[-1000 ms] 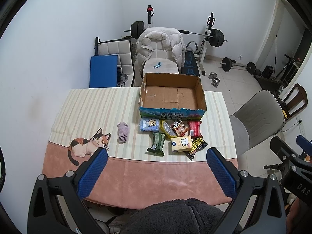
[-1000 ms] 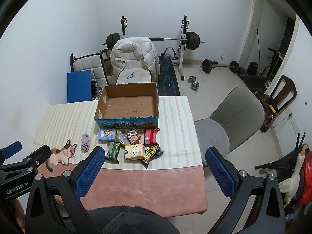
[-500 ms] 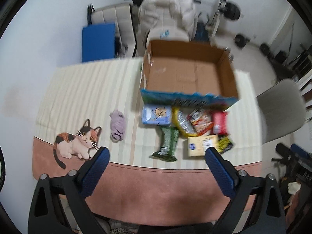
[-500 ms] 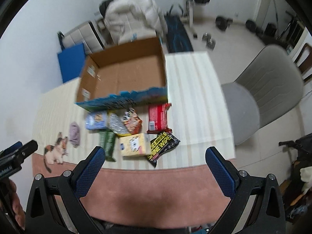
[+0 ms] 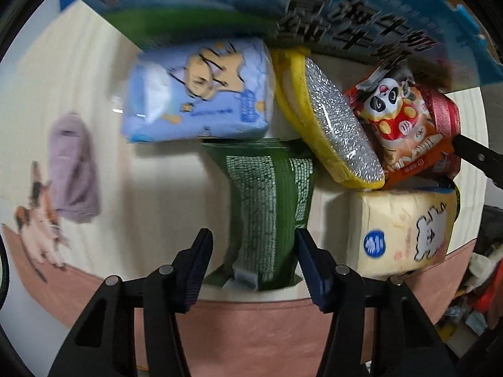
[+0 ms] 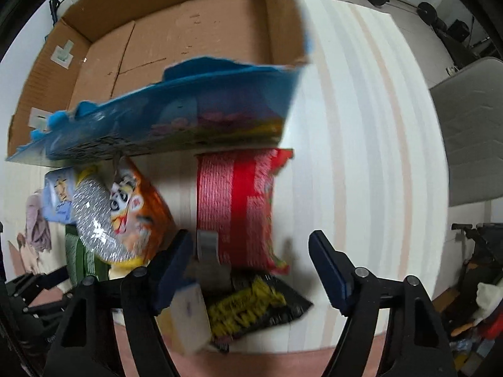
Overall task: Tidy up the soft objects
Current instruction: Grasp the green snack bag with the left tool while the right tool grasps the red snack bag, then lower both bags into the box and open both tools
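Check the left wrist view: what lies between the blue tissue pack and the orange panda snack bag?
In the left wrist view, a yellow sponge with a silver scouring face lies tilted between the blue tissue pack and the orange panda snack bag.

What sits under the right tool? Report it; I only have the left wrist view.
Observer: The right tool straddles the red packet. Its jaws have just been closing, but a gap still shows on the packet's right side.
Operator: Tell me what lies nearer the table edge than that packet.
Observer: A black-and-yellow packet lies flat at the red one's near end.
Operator: Check inside the box.
Observer: The cardboard box shows a bare floor, with no item in the part I can see.
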A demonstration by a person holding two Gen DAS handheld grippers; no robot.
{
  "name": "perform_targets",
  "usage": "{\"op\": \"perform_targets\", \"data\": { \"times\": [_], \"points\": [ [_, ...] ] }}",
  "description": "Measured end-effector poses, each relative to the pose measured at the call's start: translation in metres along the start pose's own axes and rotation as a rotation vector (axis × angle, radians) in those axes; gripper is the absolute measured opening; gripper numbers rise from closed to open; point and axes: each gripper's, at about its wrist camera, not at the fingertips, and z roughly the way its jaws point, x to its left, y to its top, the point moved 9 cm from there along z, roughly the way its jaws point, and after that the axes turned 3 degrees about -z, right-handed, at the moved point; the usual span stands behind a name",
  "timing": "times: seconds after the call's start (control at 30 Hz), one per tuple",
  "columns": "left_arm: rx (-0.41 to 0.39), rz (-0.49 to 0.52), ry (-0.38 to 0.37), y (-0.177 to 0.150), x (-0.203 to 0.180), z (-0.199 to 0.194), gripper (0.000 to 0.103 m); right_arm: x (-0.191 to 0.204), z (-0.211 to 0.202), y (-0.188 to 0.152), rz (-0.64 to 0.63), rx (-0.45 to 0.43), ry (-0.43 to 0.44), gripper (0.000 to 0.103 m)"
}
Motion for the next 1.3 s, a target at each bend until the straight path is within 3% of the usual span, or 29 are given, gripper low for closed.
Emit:
{"op": "perform_targets", "data": {
  "times": [0.17,0.23,0.27,0.47,0.6,0.8,1.0,1.07,1.2,1.3],
  "points": [
    [0.025,0.024,-0.018,-0.002,-0.006,0.015,0.052,0.008,0.029,0.006,0.010,0.047,0.006,0.077],
    [0.027,0.025,-0.016,-0.005,-0.006,0.020,0.052,0.007,0.042,0.006,0.020,0.068,0.006,0.068],
    [0.020,0.025,-0.018,-0.005,-0.006,0.022,0.051,0.007,0.049,0.005,0.028,0.088,0.012,0.058],
    [0.002,-0.013,-0.031,-0.012,0.007,0.021,0.037,-0.001,0.058,-0.004,0.048,0.092,0.038,0.051],
    [-0.017,-0.038,-0.025,-0.033,0.023,0.017,0.035,-0.012,0.054,-0.023,0.063,0.089,0.064,0.050],
    [-0.045,-0.071,-0.032,-0.083,0.036,-0.019,0.034,-0.024,0.018,-0.057,0.088,0.061,0.169,0.049],
    [-0.148,-0.096,-0.106,-0.115,0.028,-0.095,0.034,-0.018,-0.071,-0.066,0.038,-0.012,0.287,0.049],
    [-0.187,-0.088,-0.142,-0.108,0.014,-0.126,0.034,-0.012,-0.100,-0.054,0.009,-0.057,0.323,0.049],
    [-0.254,-0.058,-0.194,-0.033,-0.016,-0.163,0.034,0.020,-0.144,-0.010,-0.039,-0.134,0.357,0.049],
    [-0.269,-0.048,-0.211,0.028,-0.021,-0.170,0.034,0.028,-0.155,0.031,-0.060,-0.168,0.331,0.049]
  ]
}}
